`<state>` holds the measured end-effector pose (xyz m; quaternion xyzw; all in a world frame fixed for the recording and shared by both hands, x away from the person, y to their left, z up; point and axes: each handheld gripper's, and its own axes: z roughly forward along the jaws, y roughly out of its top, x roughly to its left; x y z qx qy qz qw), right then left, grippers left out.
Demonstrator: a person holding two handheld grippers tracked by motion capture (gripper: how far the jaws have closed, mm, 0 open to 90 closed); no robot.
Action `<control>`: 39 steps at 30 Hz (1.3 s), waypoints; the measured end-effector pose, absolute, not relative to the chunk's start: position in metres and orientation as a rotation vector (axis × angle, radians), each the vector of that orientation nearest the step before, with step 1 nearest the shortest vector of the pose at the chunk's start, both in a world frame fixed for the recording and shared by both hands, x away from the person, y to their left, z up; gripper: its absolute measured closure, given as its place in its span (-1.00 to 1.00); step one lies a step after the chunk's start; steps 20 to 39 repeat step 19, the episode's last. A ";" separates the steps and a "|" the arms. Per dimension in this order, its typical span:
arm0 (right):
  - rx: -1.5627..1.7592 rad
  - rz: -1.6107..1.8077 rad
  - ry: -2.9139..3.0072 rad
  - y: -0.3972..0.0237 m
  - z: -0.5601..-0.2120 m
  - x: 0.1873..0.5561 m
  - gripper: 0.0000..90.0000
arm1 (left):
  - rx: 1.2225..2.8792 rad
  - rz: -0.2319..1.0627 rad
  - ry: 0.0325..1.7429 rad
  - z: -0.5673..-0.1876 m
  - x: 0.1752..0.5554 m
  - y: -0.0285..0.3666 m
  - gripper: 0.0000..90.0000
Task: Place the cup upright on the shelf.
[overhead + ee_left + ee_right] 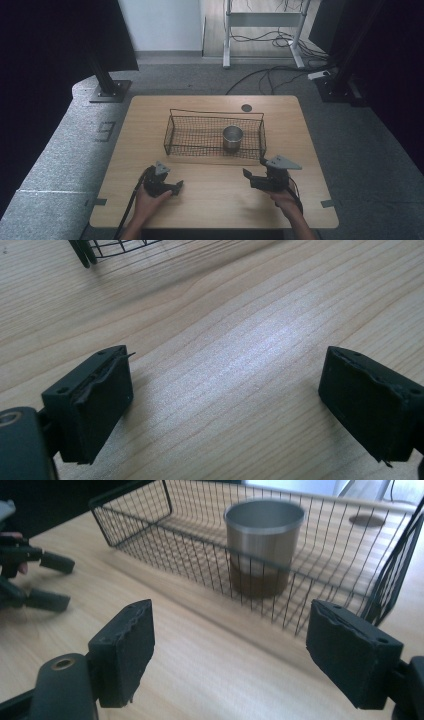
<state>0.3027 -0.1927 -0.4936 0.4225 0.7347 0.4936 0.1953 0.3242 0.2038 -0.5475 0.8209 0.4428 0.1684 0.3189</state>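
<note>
A black wire basket [176,142] stands at the middle of the wooden table [215,205], with a steel cup [232,138] upright inside it toward its right end. My right gripper [249,178] hovers low in front of the basket's right corner, jaws apart and nothing between them. In the right gripper view, this gripper [232,615] faces the basket wall [165,540] and the cup [264,545] behind the mesh. My left gripper [178,187] rests near the front left, open and empty. In the left gripper view, its jaws [227,365] frame bare wood, with a basket corner [100,247] at the top.
A round cable grommet [246,107] sits in the tabletop behind the basket. Black stand bases [107,90] and loose cables [270,75] lie on the floor beyond the table. The left gripper [52,582] also appears at the left edge of the right gripper view.
</note>
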 end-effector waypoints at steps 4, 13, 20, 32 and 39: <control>1.216 1.385 2.066 -0.196 -0.508 0.298 -0.56 | 2.159 0.443 1.164 -0.548 0.324 0.204 -0.84; 1.239 1.346 2.098 -0.198 -0.522 0.299 -0.56 | 2.159 0.443 1.164 -0.548 0.324 0.204 -0.84; 1.239 1.339 2.107 -0.198 -0.525 0.299 -0.56 | 2.159 0.443 1.165 -0.548 0.324 0.204 -0.84; 1.239 1.339 2.107 -0.198 -0.525 0.299 -0.56 | 2.159 0.443 1.165 -0.548 0.324 0.204 -0.84; 1.239 1.339 2.107 -0.198 -0.525 0.299 -0.56 | 2.159 0.443 1.165 -0.548 0.324 0.204 -0.84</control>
